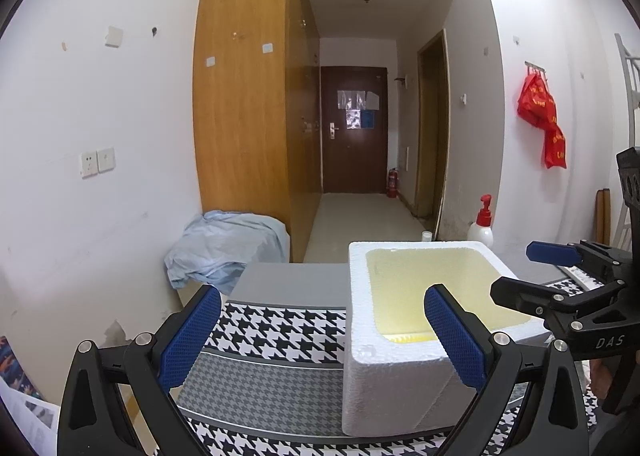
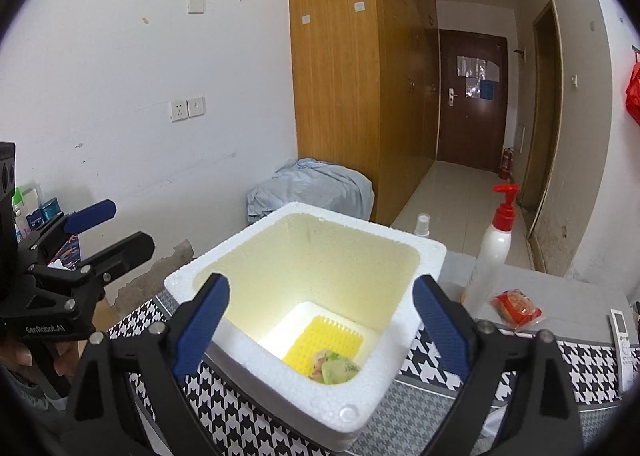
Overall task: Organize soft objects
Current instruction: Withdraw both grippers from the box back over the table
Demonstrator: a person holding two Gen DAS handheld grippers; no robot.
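Jaws wide apart, left gripper (image 2: 108, 230) reads "GenRobot.AI", right gripper (image 1: 524, 272) "DAS".

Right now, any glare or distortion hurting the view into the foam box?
Right wrist view: a blown-out bright patch on the floor of the foam box, beside the yellow mat; the soft green item stays readable. Left wrist view: the foam box has a shaded interior, its contents hidden. Both views: fisheye bends the wardrobe edges and darkens the corners.

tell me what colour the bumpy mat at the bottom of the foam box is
Yellow: the bumpy mat lies inside the white foam box, clearest in the right wrist view.
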